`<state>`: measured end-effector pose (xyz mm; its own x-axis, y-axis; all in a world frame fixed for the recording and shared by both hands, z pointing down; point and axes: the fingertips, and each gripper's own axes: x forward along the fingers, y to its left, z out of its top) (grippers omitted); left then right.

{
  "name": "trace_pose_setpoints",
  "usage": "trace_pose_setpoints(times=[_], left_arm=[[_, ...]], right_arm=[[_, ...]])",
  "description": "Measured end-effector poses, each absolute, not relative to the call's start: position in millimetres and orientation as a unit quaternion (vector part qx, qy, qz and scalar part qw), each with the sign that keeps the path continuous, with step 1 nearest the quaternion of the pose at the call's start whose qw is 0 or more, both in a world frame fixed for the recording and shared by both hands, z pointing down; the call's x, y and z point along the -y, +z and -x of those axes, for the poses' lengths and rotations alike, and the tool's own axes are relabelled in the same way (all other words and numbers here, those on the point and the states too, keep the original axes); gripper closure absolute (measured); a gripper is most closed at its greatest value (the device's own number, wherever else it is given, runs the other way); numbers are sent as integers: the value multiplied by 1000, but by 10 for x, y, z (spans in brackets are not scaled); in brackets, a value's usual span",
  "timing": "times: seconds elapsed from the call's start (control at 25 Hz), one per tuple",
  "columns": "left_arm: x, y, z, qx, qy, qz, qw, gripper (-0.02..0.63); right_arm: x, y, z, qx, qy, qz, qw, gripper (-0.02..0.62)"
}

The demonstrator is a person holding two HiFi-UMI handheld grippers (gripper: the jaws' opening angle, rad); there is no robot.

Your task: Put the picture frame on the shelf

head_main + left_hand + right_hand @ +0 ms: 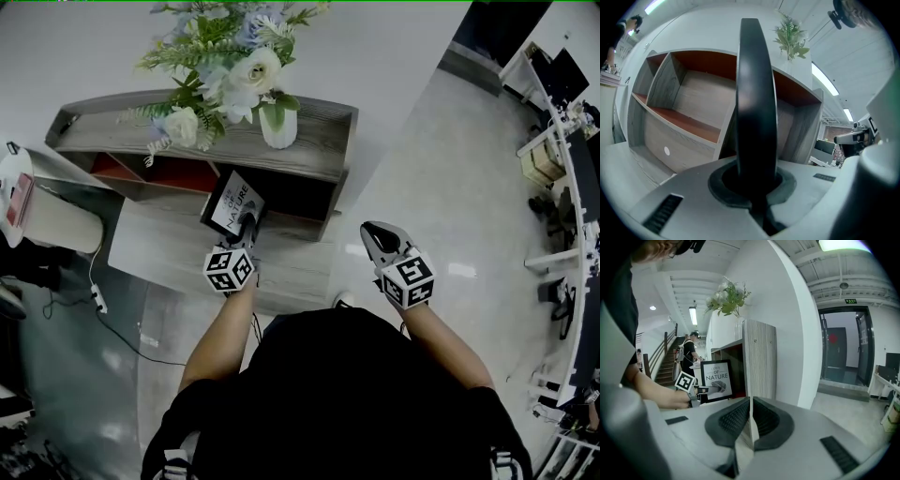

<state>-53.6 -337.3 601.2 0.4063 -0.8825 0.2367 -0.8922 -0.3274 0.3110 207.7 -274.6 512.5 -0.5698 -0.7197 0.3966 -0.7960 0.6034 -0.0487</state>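
Before the shelf [314,155], with the picture frame [232,202] pinched edge-on in our left gripper [247,225] (right gripper [373,234] pressed together, empty), we should hold it upright and ease it into the open compartment.

- Picture frame [232,203]: black border; white print with dark lettering and a dark leaf motif.
- Shelf [309,150]: grey wood-grain top and sides; red-brown panels inside the compartments.
- Vase [278,127]: plain white.
- Flowers [234,47]: white and pale blue blooms, green foliage.
- Left tool [247,223]: pale grey body, dark grey pads; marker cube [230,269] white with black square patterns.
- Right tool [377,234]: pale grey body, dark grey pads with fine ribbing; marker cube [410,280] in the same black-and-white squares.
- Floor [441,169]: pale grey, glossy.
- Person's top [337,394]: black.
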Motion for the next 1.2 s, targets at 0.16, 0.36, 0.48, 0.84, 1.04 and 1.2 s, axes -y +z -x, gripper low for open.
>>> trace_pose_setpoints(times=[0.16,0.36,0.48,0.84,1.04,1.2], left_arm=[[3437,6037,522,547,15,-814,196,578],[3520,6034,508,554,16,-812,185,578],[3588,6051,505,557,19,-810,182,578],[3749,6172,494,567,26,-804,178,578],[3858,6197,460,571,25,-802,173,578],[3923,6202,443,574,22,-800,173,578]], right_arm=[[2750,5149,-2095,877,114,-433,173,563],[2761,5164,-2051,879,118,-429,171,563],[2768,5177,-2023,880,118,-426,173,563],[2791,5201,-2038,878,119,-426,183,563],[2807,5226,-2037,878,119,-425,187,563],[2827,5240,-2034,877,121,-425,188,563]])
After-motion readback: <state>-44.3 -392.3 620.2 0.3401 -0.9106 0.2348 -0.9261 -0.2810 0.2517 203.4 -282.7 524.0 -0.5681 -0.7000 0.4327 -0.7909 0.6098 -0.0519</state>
